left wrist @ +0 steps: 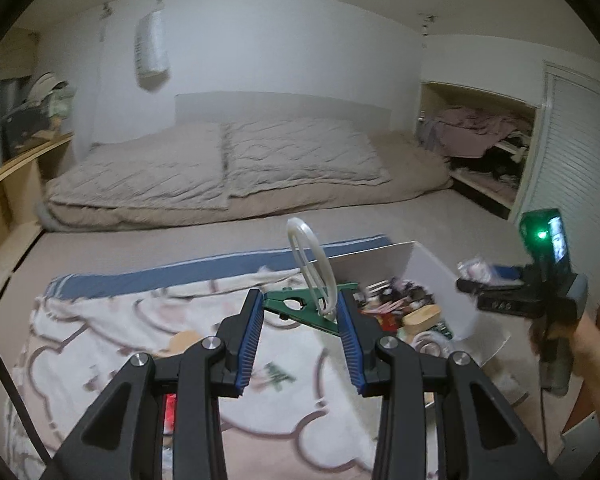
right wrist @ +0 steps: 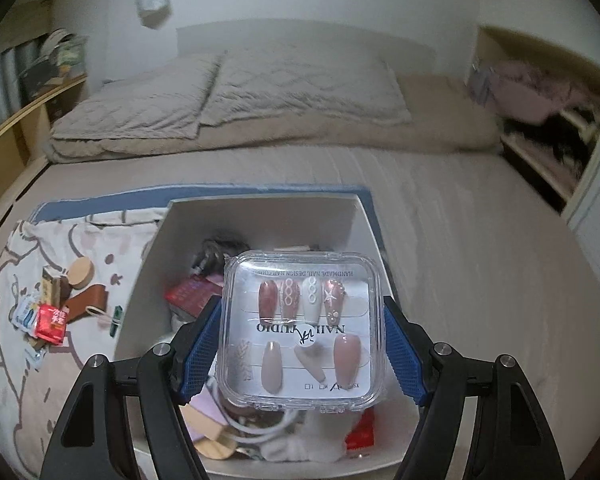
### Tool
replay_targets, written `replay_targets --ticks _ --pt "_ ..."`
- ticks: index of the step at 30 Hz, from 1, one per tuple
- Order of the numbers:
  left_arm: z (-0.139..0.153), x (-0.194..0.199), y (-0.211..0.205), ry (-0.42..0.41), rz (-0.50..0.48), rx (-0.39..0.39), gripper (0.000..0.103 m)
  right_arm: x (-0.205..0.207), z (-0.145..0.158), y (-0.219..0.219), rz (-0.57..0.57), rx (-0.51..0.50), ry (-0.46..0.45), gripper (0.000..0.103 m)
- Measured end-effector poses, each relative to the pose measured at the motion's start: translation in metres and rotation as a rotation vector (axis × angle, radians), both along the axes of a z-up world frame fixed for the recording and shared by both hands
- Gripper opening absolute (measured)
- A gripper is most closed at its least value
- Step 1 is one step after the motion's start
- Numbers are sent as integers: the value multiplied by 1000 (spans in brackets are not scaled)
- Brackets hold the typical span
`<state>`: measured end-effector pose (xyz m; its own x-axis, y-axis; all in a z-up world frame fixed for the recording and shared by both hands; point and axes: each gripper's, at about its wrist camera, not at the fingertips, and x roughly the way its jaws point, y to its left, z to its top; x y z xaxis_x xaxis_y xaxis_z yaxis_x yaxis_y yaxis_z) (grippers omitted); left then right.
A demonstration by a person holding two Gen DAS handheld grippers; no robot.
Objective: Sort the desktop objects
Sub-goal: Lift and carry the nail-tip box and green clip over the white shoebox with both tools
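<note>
My left gripper (left wrist: 300, 308) is shut on a green clip (left wrist: 300, 308) with a white ring (left wrist: 310, 264), held above the patterned cloth (left wrist: 140, 320) just left of the white box (left wrist: 380, 264). My right gripper (right wrist: 302, 328) is shut on a clear nail-set case (right wrist: 302, 328), held over the white box (right wrist: 260, 208), which holds several small items. In the left wrist view the right gripper (left wrist: 484, 276) shows at the right with the case edge-on.
On the cloth left of the box lie a wooden disc (right wrist: 80, 272), a brown leather piece (right wrist: 86, 300), a red packet (right wrist: 52, 322) and a green clip (right wrist: 116, 320). Folded bedding (right wrist: 228, 96) lies behind. A shelf (left wrist: 488, 148) of clothes stands at the right.
</note>
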<state>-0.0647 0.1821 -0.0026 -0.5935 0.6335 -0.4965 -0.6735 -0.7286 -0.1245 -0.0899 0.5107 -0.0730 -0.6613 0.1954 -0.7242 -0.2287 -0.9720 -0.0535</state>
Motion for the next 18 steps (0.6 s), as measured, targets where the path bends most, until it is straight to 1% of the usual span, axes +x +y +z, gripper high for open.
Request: replay_targets --ticks 2,5,10,18 --pt "-3 4 17 3 -28 4 37 0 -7 9 -18 -31 -19 76" --pt "-9 7 41 -18 -71 3 37 0 -19 19 -32 -64 -54 76" --pt "-20 11 71 -66 -124 13 37 -2 -34 27 -38 -73 -95 76" --pt "-49 15 106 -122 -163 -29 37 -16 -49 32 -53 -108 -114 76"
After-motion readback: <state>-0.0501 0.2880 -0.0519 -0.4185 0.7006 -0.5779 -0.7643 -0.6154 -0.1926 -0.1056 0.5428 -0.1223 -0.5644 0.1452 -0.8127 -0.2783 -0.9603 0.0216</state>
